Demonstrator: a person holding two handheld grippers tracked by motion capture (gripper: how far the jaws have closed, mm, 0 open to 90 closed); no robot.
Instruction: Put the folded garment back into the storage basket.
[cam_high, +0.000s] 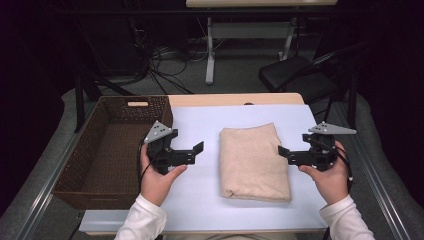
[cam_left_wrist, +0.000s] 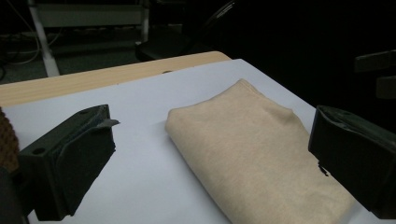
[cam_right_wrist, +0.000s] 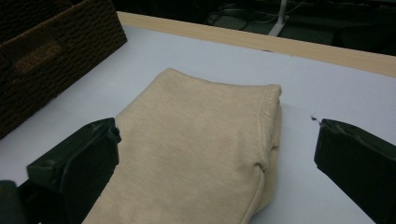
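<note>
A folded beige cloth (cam_high: 254, 161) lies flat on the pale blue mat (cam_high: 200, 190) in the middle of the table. My left gripper (cam_high: 198, 148) hovers just left of the cloth, held open, its jaws wide apart with nothing between them. My right gripper (cam_high: 283, 151) hovers just right of the cloth, also open and holding nothing. In the left gripper view the cloth (cam_left_wrist: 252, 149) lies ahead between the jaws. The right gripper view looks over the cloth (cam_right_wrist: 196, 140) from the opposite side, toward its hemmed edge.
A dark brown wicker basket (cam_high: 80, 155) stands at the table's left, its wall (cam_right_wrist: 42, 60) seen past the cloth. Beyond the wooden table edge (cam_high: 235, 99) are a dark chair (cam_high: 295, 75), floor cables and another table's legs.
</note>
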